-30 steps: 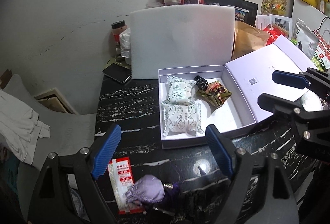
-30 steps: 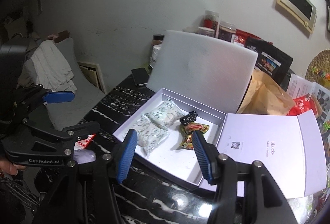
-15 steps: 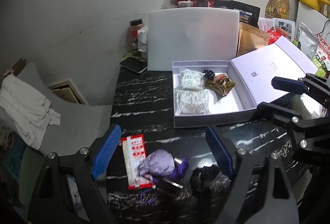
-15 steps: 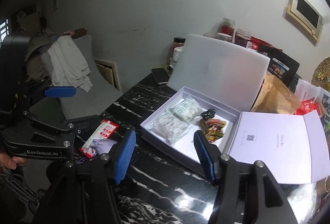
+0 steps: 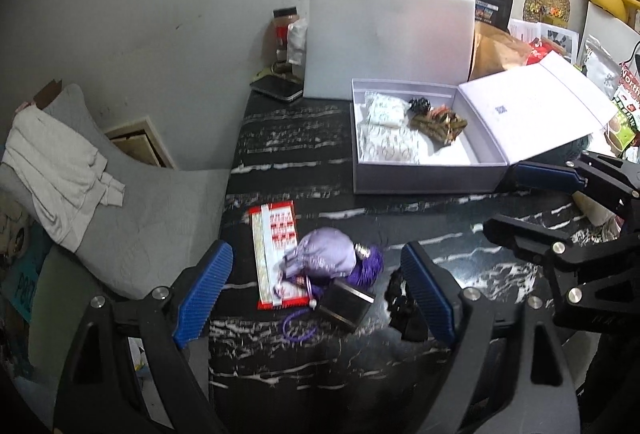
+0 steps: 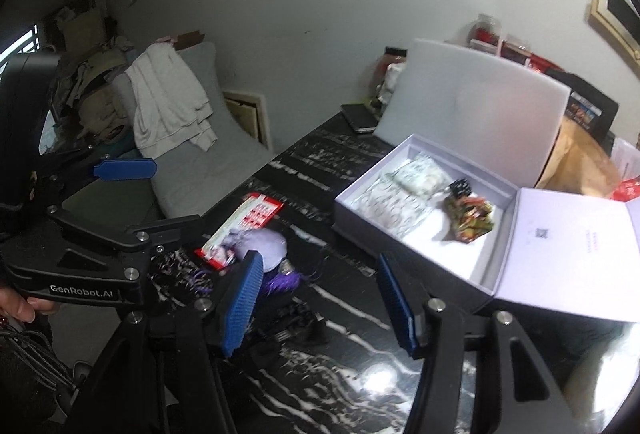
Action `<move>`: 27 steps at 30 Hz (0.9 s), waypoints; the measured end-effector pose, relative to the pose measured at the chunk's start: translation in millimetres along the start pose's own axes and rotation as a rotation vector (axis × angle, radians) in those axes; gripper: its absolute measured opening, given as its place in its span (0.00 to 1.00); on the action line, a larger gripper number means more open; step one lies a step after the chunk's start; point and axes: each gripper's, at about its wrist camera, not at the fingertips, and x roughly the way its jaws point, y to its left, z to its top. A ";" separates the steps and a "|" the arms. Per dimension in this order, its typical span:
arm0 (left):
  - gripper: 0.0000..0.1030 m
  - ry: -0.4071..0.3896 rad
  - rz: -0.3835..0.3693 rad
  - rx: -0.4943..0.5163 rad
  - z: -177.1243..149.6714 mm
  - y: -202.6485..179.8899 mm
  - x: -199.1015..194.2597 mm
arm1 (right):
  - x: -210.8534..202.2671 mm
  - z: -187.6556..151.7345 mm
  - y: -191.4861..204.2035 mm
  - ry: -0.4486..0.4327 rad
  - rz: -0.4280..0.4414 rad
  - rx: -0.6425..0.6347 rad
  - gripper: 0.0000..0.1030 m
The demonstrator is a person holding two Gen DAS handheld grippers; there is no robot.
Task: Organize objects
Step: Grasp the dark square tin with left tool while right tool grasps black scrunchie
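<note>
While weighing the next pick, take the left gripper [image 5: 316,286] first: jaws wide apart, nothing held, tilted down over the near end of the bench [image 5: 288,154]. Dead ahead at 12 o'clock, close beyond the pads, find the lilac pouch [image 5: 324,256], long axis running roughly 9 to 3, across the gap and not along it. Probably calls for a roll of the wrist, or a pinch across the short width.

Under the pouch's 9 o'clock side, see a red-and-white packet [image 5: 276,234], lying about 12 to 6. At 3 o'clock of the pouch, a purple tassel [image 5: 366,268]; at 5 o'clock, touching the cord, a dark flat case [image 5: 346,308]; beside the right pad, a black clip-like thing [image 5: 400,306], too blurred to name. Likely to snag or ride along.

Right gripper [image 6: 320,298]: about half open, also empty, with the pouch off at 10 o'clock, partly behind its left pad. Judged farther off than the left.

Farther, at 1 o'clock in the left view: open white box [image 5: 424,178], two white sachets [image 5: 386,112] and a crumpled wrapper [image 5: 440,122] inside, free floor toward 3 o'clock. Behind, a foam board [image 5: 388,42] and a phone [image 5: 278,88].
</note>
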 end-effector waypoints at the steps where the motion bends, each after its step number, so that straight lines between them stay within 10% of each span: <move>1: 0.83 0.006 -0.006 -0.005 -4.5 0.7 2.3 | 3.5 -3.3 2.9 0.008 0.007 -0.001 0.57; 27: 0.83 0.112 -0.186 -0.060 -82.2 9.6 81.6 | 75.9 -76.6 22.2 0.156 0.103 -0.005 0.58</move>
